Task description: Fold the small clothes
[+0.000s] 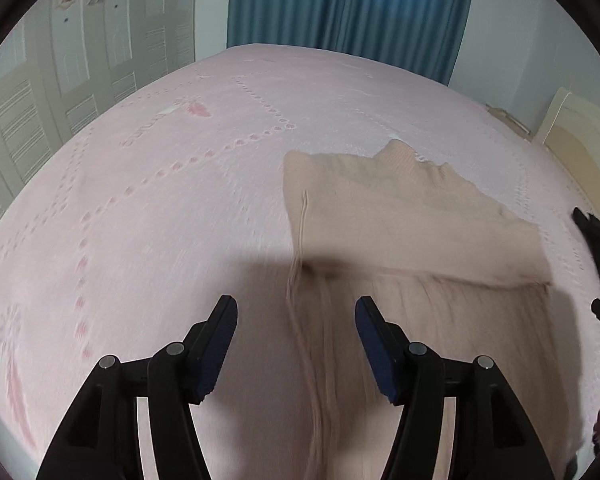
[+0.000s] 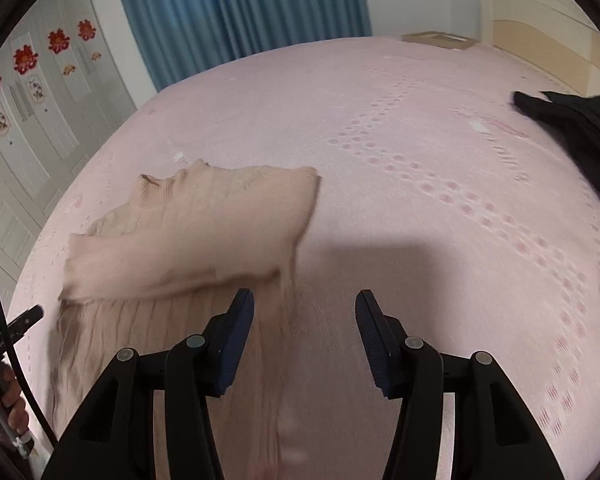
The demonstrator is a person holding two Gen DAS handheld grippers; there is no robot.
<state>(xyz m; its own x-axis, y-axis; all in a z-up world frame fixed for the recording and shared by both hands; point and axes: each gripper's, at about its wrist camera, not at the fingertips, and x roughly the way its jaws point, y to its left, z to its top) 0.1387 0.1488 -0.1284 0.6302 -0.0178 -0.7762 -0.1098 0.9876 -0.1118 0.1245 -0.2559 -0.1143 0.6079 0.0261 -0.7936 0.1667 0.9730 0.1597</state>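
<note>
Both tongs, left (image 1: pixel 296 316) and right (image 2: pixel 305 310), gape half-open and empty over the sweater (image 1: pixel 412 216) ahead on the bed (image 1: pixel 160 200), sleeves seemingly folded in; next likely calls for gripping its hem.

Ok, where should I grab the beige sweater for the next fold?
Probably the ribbed hem of the sweater, nearest the left gripper and right gripper. Come from the near side, one gripper per hem corner: the sleeves already lie folded across, so the bottom lifts freely.
</note>
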